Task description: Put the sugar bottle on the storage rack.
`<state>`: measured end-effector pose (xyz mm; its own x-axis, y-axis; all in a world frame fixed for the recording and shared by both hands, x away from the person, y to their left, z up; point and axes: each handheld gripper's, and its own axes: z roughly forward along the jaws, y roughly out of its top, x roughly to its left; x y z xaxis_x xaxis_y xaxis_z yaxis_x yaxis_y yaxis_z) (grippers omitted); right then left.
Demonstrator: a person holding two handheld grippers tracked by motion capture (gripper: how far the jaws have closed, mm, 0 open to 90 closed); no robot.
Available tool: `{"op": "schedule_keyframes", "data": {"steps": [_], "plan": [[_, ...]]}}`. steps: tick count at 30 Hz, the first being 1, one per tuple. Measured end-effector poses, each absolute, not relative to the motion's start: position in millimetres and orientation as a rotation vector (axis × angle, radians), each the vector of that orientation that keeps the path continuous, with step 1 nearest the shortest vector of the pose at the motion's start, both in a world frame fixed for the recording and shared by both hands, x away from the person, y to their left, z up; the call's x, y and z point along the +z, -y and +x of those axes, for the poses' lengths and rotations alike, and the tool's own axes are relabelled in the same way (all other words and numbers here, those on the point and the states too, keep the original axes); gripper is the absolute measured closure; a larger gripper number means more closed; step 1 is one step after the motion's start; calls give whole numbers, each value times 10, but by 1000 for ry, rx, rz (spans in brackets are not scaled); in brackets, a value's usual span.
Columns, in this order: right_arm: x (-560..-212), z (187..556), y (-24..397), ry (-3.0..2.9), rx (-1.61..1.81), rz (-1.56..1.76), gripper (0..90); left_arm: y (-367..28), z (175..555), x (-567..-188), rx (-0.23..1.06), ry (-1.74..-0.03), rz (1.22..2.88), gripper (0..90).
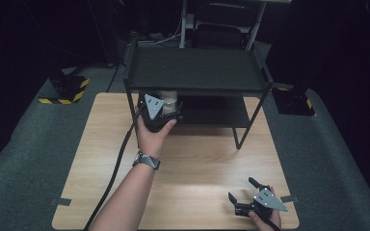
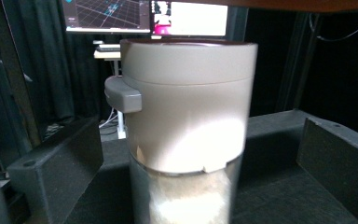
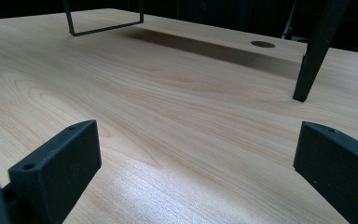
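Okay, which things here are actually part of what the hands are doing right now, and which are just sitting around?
In use:
- beige canister, standing between the open jaws of the left gripper
- lower shelf of the black rack, where the canister stands

Idle:
- right gripper, open, holding nothing, over the wooden table
- monitor behind

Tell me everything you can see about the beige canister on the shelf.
The canister is a tall cylinder standing upright on the black rack's lower shelf, under the top shelf, near its left end. Its upper part is matte beige, plastic by the look, with a dark inner rim and a grey tab sticking out on one side. Below, the body is clear and shows pale contents. The left gripper is at it, jaws wide on either side and not touching it.
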<state>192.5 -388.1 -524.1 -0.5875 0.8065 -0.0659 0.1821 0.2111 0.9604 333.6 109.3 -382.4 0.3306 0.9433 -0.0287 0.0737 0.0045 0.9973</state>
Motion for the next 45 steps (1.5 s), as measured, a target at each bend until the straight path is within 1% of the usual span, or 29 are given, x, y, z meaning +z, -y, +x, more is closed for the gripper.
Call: {"op": "schedule_keyframes", "data": {"steps": [6, 17, 29, 34, 45], "plan": [[-5238, 1926, 3875, -1913, 1393, 914, 4, -1172, 3066, -3962, 922, -972, 1380, 4], [-5236, 1925, 3868, -1913, 1388, 913, 3, -1471, 2575, -4240, 918, -917, 1362, 5], [-5230, 1922, 3859, -1916, 1380, 910, 4, -1840, 2038, -4722, 897, -912, 1361, 4], [-5227, 1921, 3852, -1916, 1376, 912, 4, -1938, 1873, -4909, 894, -911, 1377, 5], [-5228, 1920, 3854, -1918, 1377, 907, 4, -2090, 1660, -5179, 854, -979, 1432, 5]]}}
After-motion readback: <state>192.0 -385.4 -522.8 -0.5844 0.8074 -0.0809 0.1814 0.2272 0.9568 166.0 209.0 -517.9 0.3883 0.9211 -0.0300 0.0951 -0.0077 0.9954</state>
